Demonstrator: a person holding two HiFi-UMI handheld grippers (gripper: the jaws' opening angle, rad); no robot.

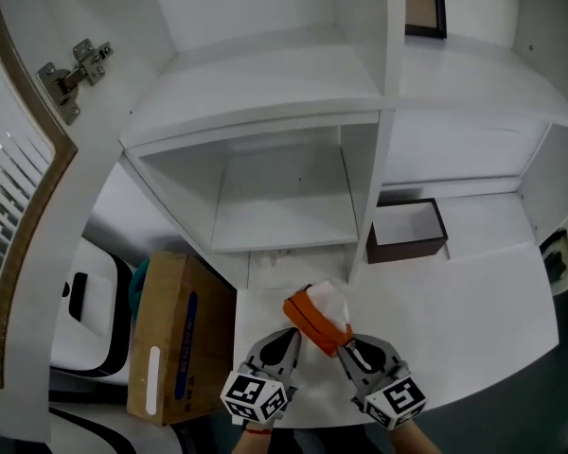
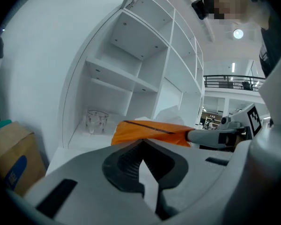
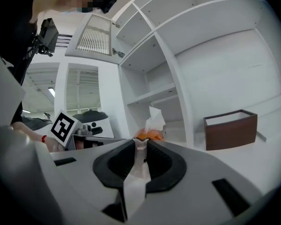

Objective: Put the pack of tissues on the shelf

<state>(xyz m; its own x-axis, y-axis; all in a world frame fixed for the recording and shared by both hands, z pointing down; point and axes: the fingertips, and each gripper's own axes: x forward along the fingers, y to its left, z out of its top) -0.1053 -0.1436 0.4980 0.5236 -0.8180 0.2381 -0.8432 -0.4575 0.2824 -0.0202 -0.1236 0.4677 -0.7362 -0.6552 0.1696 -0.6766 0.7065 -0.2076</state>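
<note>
White shelf unit over white counter. Cardboard box at left. Brown open box on counter. Left gripper and right gripper both pinched on orange tissue pack, held above counter before lowest shelf.

The pack is a soft bundle in an orange wrapper, with a white tissue standing up from its top. It hangs slanted over the white desk, pinched at one end by the left hand-held gripper and at the other by the right hand-held gripper. The white shelf, with open compartments, stands just behind it; the pack is outside them.
</note>
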